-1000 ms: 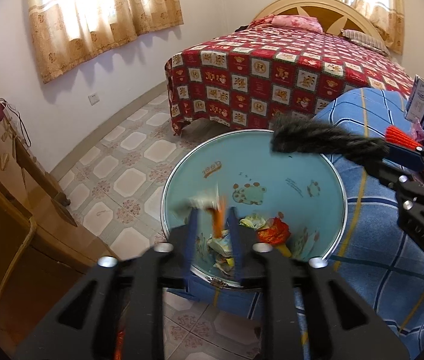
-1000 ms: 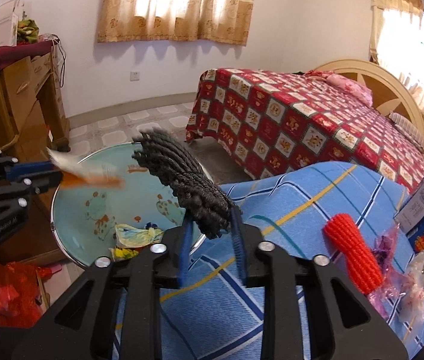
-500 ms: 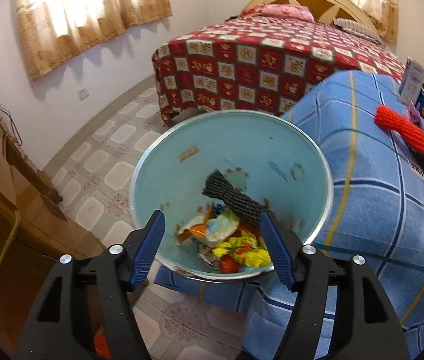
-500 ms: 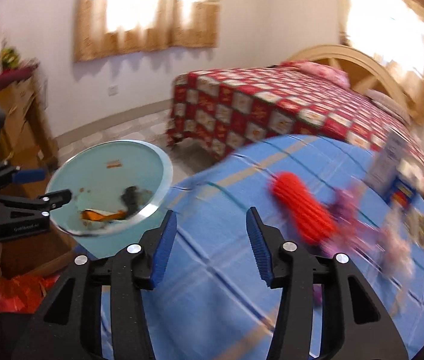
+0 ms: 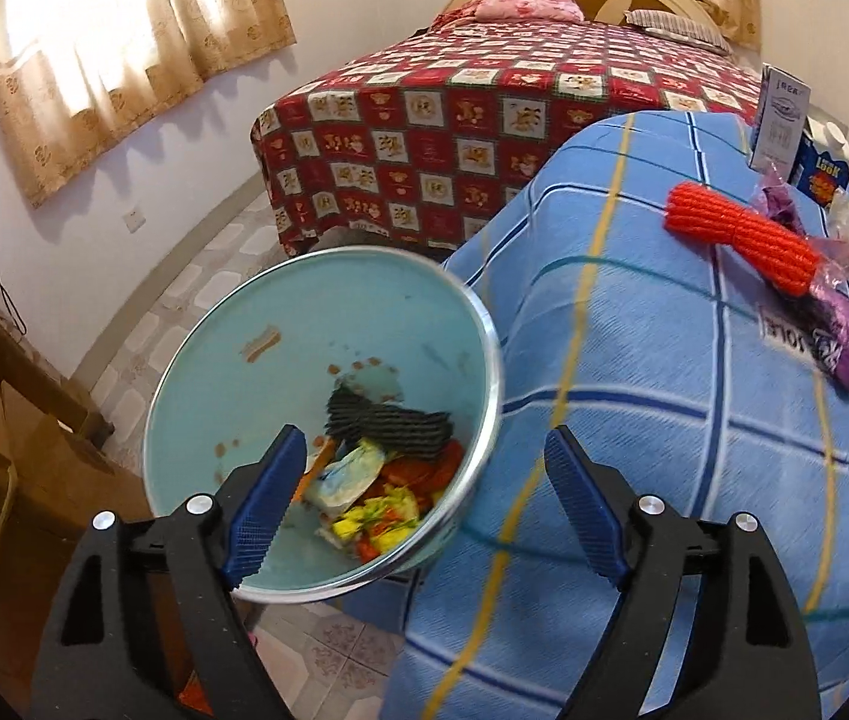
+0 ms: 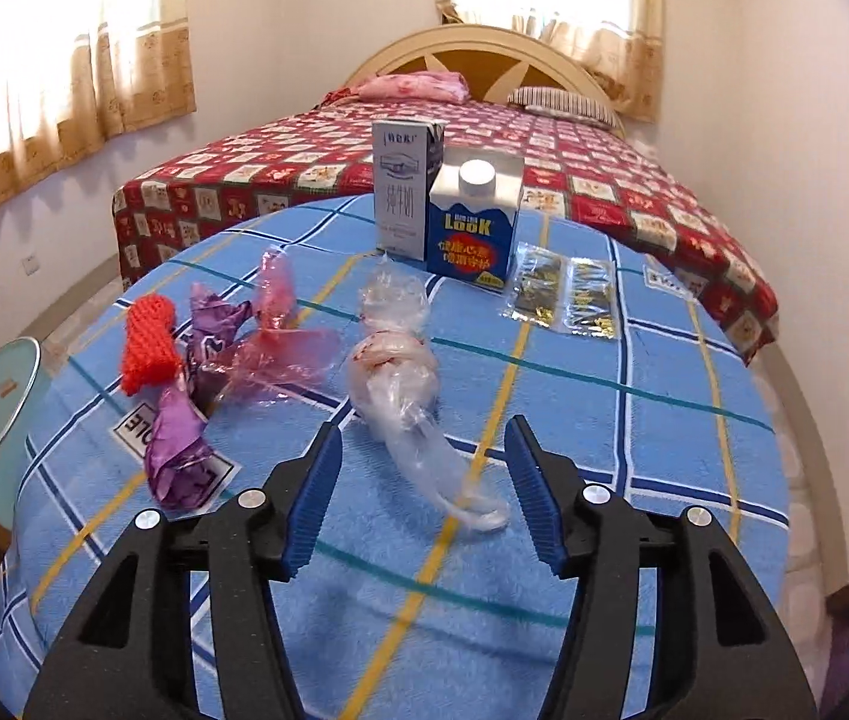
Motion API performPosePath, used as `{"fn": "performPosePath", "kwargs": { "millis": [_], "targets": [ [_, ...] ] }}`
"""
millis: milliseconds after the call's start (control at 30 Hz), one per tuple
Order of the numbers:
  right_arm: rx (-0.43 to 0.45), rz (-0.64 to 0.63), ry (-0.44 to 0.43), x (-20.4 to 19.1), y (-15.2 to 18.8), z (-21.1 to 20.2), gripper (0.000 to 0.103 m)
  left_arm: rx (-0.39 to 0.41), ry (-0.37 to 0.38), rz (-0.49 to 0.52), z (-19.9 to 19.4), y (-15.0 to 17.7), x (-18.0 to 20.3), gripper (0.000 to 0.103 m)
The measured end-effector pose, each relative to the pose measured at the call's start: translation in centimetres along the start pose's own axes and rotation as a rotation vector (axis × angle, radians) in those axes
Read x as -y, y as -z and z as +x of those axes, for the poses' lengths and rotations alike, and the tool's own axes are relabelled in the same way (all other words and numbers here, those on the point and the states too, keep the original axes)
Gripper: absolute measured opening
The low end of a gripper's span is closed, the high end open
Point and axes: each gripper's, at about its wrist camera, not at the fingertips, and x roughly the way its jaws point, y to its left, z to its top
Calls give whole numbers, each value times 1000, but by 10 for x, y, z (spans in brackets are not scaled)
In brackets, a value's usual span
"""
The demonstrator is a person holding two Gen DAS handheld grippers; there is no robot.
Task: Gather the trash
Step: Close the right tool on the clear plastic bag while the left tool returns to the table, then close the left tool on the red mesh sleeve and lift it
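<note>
With both pairs of jaws just opened and empty, my right gripper [image 6: 421,489] faces a clear plastic bag [image 6: 403,372] at twelve o'clock; my left gripper [image 5: 424,507] hangs by the bin [image 5: 244,396]. Between drops, I'd say; next, pinch that bag.

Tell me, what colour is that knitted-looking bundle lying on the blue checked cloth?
Bright orange-red; the bundle shows best in the left wrist view.
</note>
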Motion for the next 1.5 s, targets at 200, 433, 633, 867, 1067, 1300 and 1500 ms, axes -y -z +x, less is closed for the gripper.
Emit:
{"fn": "performPosePath", "kwargs": {
  "millis": [200,433,633,867,1067,1300,1500],
  "targets": [
    [-44,-12,-1,-5,-15,33,59,-3,6,-17,7,-16,16,81],
    [-121,4,-38,0,-24,56,18,8,64,-42,4,-36,40,82],
    [-54,41,-45,16,-15,30,15,26,115,-19,-4,-53,80,84],
    [12,89,3,47,-8,5,15,36,142,-6,-6,-80,128,90],
    [17,108,0,67,-1,-2,15,-44,148,-41,24,-95,151,90],
    [14,106,-39,68,7,-3,15,-84,152,-10,34,-79,148,90],
    [25,77,-68,54,10,-7,15,-90,120,12,30,-61,121,90]
  ]
}}
